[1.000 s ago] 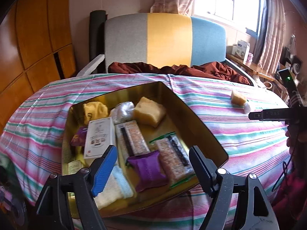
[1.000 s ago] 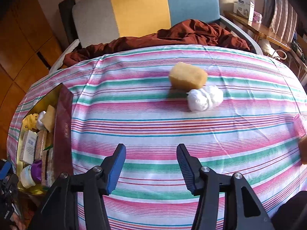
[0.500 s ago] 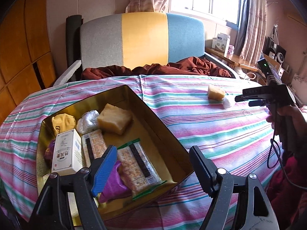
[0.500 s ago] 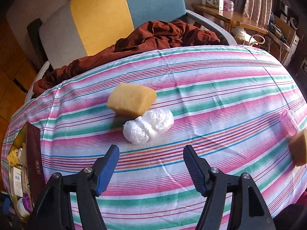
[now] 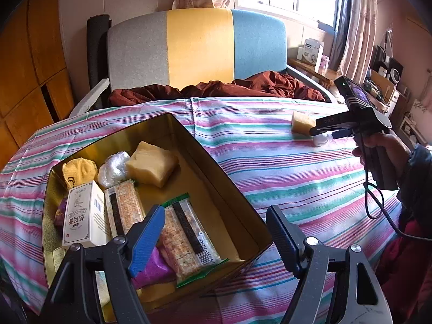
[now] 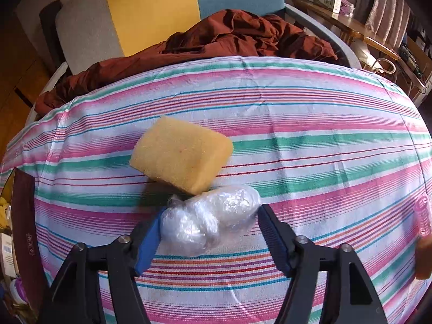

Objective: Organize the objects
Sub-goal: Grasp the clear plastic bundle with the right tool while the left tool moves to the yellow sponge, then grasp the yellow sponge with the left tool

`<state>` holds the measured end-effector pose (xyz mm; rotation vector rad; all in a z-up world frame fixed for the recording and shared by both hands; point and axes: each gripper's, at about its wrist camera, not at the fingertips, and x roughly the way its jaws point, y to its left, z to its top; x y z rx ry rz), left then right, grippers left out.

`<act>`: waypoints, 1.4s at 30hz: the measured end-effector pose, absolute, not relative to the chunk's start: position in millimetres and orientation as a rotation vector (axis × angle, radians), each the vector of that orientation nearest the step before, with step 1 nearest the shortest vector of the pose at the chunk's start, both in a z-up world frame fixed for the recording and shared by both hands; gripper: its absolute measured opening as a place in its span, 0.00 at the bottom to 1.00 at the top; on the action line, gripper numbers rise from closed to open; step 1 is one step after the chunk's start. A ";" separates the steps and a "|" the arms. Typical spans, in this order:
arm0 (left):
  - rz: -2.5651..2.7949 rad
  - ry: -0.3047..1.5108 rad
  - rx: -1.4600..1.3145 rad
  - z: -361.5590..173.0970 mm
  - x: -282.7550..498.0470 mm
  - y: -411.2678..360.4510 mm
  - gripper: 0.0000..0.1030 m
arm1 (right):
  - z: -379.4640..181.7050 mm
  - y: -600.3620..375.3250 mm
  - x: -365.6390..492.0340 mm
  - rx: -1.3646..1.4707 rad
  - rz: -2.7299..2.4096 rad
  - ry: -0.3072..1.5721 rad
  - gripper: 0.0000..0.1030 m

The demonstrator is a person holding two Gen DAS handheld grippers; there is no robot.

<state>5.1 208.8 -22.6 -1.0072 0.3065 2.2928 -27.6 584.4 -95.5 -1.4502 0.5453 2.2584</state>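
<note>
A gold tin box (image 5: pixel 232 189) lies open on the striped cloth, holding cracker packs (image 5: pixel 186 229), a white carton (image 5: pixel 83 216), a yellow sponge (image 5: pixel 151 163), a plastic wad and purple packets. My left gripper (image 5: pixel 216 229) is open and empty above the box's near corner. My right gripper (image 6: pixel 209 229) is open, its fingers on either side of a crumpled clear plastic bag (image 6: pixel 210 221) on the cloth. A yellow sponge (image 6: pixel 181 158) lies just behind the bag, touching it. In the left wrist view the right gripper (image 5: pixel 324 132) is beside that sponge (image 5: pixel 301 121).
A striped cloth (image 6: pixel 297 135) covers the table. A chair with a grey, yellow and blue back (image 5: pixel 199 48) and a brown garment (image 6: pixel 229 37) stands behind it. A pink object (image 6: pixel 422 216) lies at the right edge. The box's dark outer wall (image 6: pixel 25 216) shows at far left.
My right gripper has moved forward until its open fingers flank the plastic bag. My left gripper has shifted slightly over the box, still open.
</note>
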 end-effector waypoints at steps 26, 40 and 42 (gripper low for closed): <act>2.078 0.414 -1.019 -33.2 -35.2 384.0 0.76 | -79.2 631.5 54.7 -1.327 2.035 0.699 0.57; 1.966 0.493 -1.017 -60.7 -74.3 494.6 0.76 | -74.8 643.7 57.5 -1.285 2.032 0.746 0.57; 1.952 0.491 -1.009 -61.8 -76.5 506.3 0.76 | -75.6 644.5 57.5 -1.288 2.027 0.748 0.57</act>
